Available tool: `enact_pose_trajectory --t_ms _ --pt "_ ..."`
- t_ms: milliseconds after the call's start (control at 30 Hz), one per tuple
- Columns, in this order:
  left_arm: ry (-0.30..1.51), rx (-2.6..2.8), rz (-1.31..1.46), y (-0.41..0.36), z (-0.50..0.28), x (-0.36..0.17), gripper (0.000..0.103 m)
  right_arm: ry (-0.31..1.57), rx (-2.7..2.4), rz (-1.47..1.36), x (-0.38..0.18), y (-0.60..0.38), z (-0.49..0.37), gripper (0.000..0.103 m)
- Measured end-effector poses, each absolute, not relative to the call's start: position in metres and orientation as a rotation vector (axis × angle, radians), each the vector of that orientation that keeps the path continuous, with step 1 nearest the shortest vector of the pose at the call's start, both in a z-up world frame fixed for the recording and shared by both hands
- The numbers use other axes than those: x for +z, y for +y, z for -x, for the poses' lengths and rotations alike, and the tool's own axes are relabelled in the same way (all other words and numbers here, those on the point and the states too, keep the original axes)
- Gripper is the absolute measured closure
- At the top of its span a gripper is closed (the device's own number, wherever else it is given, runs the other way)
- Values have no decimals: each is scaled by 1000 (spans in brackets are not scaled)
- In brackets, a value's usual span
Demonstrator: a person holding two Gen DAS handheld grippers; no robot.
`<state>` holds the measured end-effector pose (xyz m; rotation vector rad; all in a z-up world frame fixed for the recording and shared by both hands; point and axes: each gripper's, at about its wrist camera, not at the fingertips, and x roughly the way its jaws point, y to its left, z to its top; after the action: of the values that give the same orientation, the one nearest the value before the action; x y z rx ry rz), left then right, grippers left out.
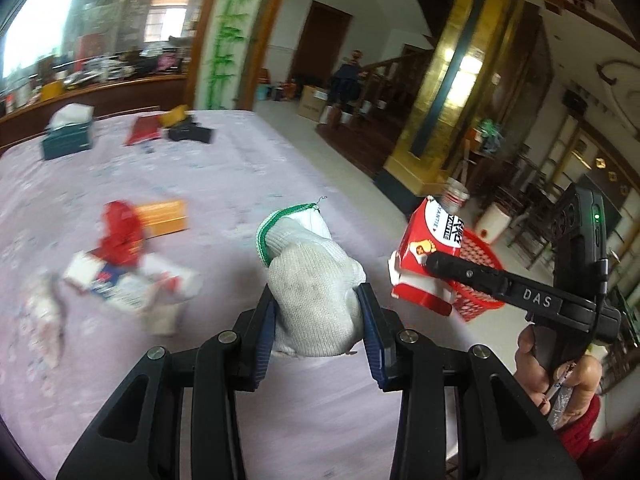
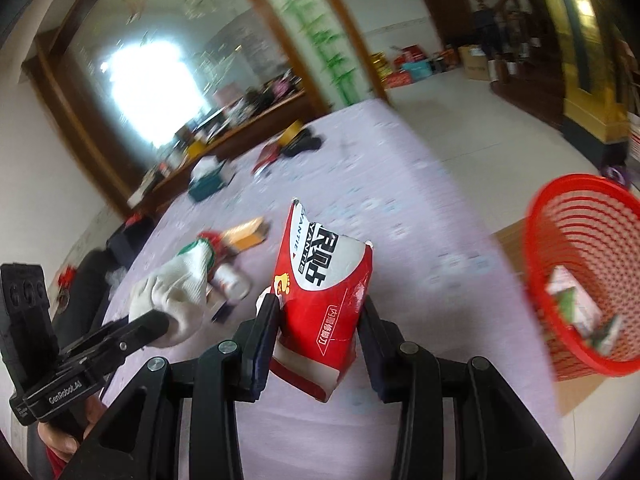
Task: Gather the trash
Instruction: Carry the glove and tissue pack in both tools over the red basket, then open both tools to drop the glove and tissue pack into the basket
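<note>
Trash rides in both tools: the left gripper [image 1: 318,316] clamps a limp knitted white glove [image 1: 312,280], the right gripper [image 2: 318,328] a torn glossy red carton [image 2: 320,300]. Both hang above the lilac tablecloth [image 1: 224,184], short of the ribbed red basket [image 2: 584,276]. Released early, the floppy glove could snag the rim.
</note>
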<state>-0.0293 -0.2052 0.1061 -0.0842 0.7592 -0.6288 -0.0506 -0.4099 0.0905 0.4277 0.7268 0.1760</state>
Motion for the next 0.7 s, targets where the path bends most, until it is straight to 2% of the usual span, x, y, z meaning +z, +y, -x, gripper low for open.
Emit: enact_pose_trajectory --t_ms 367,700 --pt "795 -843 31 -336 20 111 65 599 -131 -507 116 -536 90 61" --pt "843 -946 -23 -439 9 92 65 595 -267 -513 117 -600 93 58"
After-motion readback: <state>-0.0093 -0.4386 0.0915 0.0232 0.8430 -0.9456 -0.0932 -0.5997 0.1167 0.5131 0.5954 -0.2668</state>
